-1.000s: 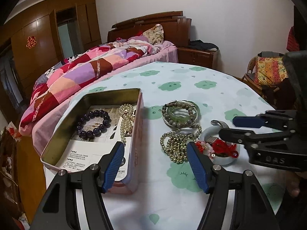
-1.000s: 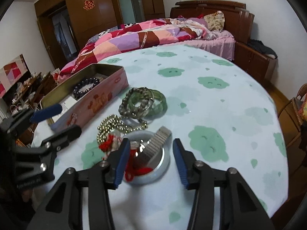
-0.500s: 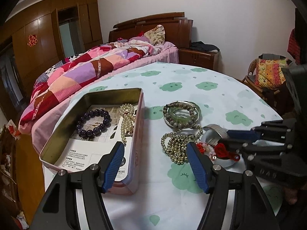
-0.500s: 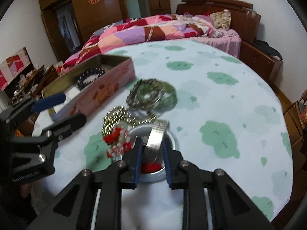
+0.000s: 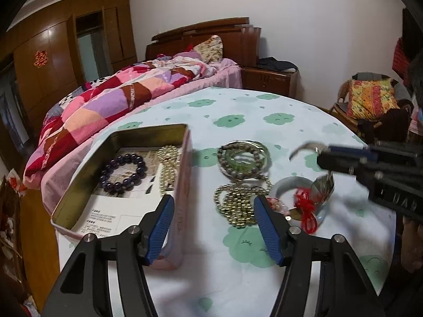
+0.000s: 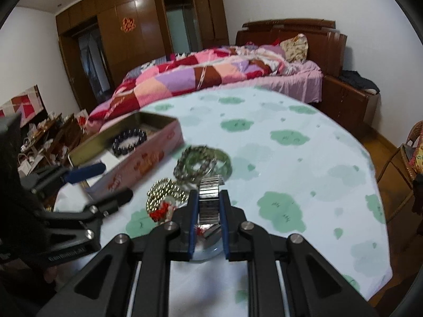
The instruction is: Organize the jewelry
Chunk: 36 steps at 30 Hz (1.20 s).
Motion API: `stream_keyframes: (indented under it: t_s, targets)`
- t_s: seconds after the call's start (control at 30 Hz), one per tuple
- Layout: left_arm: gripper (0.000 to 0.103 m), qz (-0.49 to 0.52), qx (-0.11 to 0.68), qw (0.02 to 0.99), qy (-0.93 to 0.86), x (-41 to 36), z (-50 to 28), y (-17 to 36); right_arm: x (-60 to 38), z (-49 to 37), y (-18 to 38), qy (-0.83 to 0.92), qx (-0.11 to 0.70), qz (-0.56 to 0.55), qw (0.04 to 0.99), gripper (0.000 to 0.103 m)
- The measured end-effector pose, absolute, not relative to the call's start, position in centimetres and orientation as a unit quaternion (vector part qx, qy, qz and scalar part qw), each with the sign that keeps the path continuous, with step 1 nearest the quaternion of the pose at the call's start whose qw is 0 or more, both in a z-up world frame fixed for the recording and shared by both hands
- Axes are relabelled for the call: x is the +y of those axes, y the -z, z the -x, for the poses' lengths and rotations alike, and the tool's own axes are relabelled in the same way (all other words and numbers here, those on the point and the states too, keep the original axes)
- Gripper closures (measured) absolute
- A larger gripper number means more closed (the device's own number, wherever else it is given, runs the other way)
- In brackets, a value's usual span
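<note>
My right gripper (image 6: 208, 198) is shut on a silver metal watch band (image 6: 209, 200) and holds it above a small round dish (image 5: 292, 185) that has red tasselled charms (image 5: 305, 206) in it. The band (image 5: 304, 149) also shows in the left wrist view, sticking out of the right gripper (image 5: 323, 155). My left gripper (image 5: 214, 211) is open and empty, low over the table between an open tin box (image 5: 124, 137) and a pile of gold beads (image 5: 238, 200). The tin holds a purple bead bracelet (image 5: 123, 170) and a pearl strand (image 5: 168, 163). Green and grey bracelets (image 5: 243, 158) lie stacked behind the gold beads.
The round table (image 6: 304, 142) has a light cloth with green cloud prints. A bed with a patchwork quilt (image 5: 119, 97) stands beyond it, a wooden nightstand (image 5: 269, 79) behind, and a chair with a colourful cushion (image 5: 370, 100) at the right.
My right gripper closed on the silver watch band in the dish and lifted it up off the dish. My left gripper stayed open in about the same place.
</note>
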<state>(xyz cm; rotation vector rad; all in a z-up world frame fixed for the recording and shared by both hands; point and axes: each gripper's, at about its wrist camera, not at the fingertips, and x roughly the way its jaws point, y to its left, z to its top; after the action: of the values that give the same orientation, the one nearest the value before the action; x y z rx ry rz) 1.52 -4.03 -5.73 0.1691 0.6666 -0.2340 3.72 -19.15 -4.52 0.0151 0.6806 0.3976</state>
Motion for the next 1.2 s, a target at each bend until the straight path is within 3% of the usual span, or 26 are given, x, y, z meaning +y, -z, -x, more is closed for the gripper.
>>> stream_keyframes:
  t_s: [0.23, 0.4, 0.53, 0.6, 1.2]
  targets:
    - [0.059, -0.090, 0.340, 0.924, 0.150, -5.7, -1.9, 6.2, -20.4, -3.7, 3.0, -0.173, 0.307, -0.010, 0.936, 0.085]
    - [0.062, -0.088, 0.361, 0.910, 0.185, -7.0, -2.3, 7.1, -20.9, -3.8, 3.3, -0.170, 0.309, -0.011, 0.936, 0.085]
    - [0.093, -0.089, 0.390, 0.895, 0.197, -7.6, -2.9, 8.2, -20.6, -3.7, 3.7, -0.175, 0.313, -0.008, 0.933, 0.085]
    - [0.097, -0.087, 0.391, 0.895, 0.197, -7.4, -2.8, 8.2, -20.4, -3.5, 3.6, -0.178, 0.312, -0.005, 0.933, 0.085]
    - [0.099, -0.044, 0.302, 0.932, 0.194, -3.7, -0.7, 0.6, -20.4, -2.6, 1.8, -0.187, 0.285, -0.002, 0.940, 0.085]
